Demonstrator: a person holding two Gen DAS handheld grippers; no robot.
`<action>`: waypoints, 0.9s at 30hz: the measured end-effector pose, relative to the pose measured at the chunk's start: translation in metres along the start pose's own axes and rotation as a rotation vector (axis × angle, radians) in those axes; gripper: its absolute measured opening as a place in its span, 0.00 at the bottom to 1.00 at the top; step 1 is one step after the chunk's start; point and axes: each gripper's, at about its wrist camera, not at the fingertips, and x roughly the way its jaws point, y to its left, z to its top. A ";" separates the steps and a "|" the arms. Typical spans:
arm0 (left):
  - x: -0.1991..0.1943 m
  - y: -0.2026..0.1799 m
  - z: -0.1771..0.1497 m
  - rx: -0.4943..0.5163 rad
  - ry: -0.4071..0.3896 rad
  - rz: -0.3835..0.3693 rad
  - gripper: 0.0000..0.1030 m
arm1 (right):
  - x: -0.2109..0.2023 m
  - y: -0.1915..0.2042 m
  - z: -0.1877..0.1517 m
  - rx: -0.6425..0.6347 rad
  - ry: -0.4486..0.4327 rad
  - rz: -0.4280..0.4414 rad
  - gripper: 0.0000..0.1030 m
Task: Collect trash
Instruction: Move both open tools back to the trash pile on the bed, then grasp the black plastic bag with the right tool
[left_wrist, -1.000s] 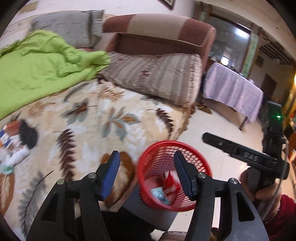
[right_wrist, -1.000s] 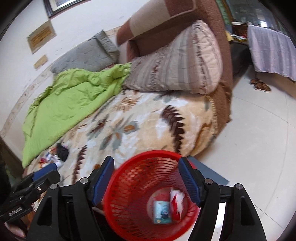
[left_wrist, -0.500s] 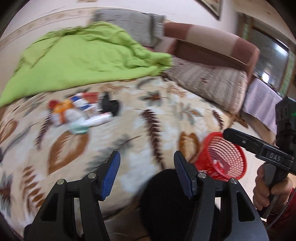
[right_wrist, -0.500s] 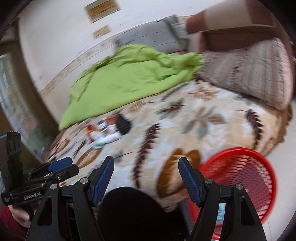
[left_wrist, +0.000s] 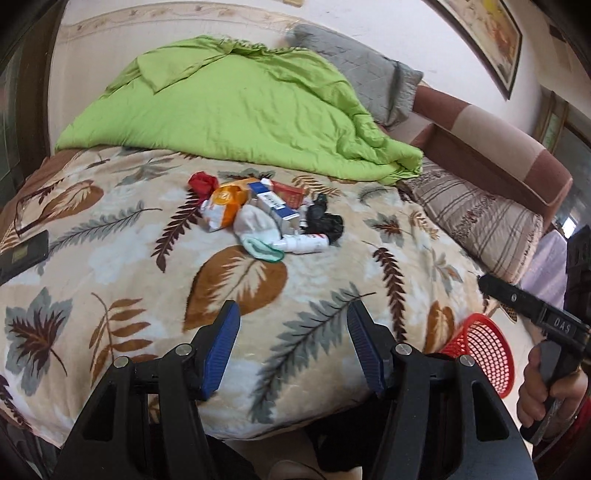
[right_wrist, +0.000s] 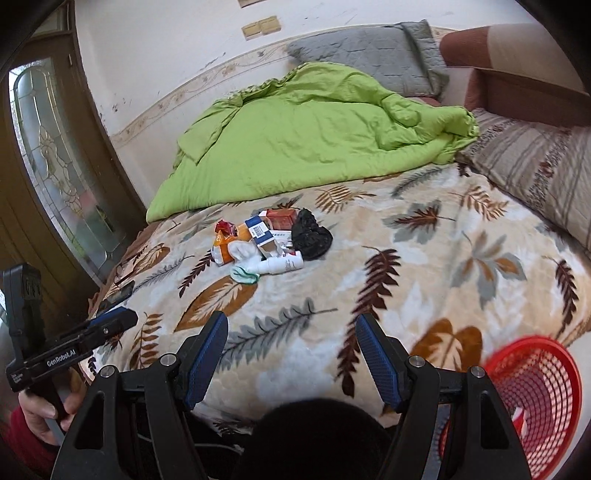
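Observation:
A pile of trash (left_wrist: 266, 214) lies mid-bed on the leaf-print blanket (left_wrist: 236, 280): an orange packet, a white-and-blue box, a red wrapper, a black bag, a white tube and white tissue. The pile also shows in the right wrist view (right_wrist: 271, 238). A red mesh basket (left_wrist: 484, 350) stands on the floor at the bed's right edge, also in the right wrist view (right_wrist: 532, 402). My left gripper (left_wrist: 293, 343) is open and empty over the bed's near edge. My right gripper (right_wrist: 291, 358) is open and empty, also short of the pile.
A green quilt (left_wrist: 236, 107) is heaped behind the pile. A grey pillow (left_wrist: 354, 66) and a striped pillow (left_wrist: 476, 221) lie at the right. A dark flat object (left_wrist: 22, 254) lies at the bed's left edge. A glass-panelled door (right_wrist: 55, 173) stands left.
Both grippers have swung left, away from the red basket, and now face the trash pile on the bed. The basket has slid to the right edge of both views.

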 end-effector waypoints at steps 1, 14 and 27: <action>0.004 0.003 0.001 -0.006 0.005 0.005 0.57 | 0.005 0.001 0.003 -0.006 0.002 -0.004 0.74; 0.081 0.042 0.034 -0.093 0.091 0.052 0.57 | 0.157 -0.019 0.077 0.058 0.135 -0.032 0.74; 0.144 0.055 0.060 -0.104 0.132 0.077 0.57 | 0.298 -0.048 0.096 0.153 0.313 -0.079 0.41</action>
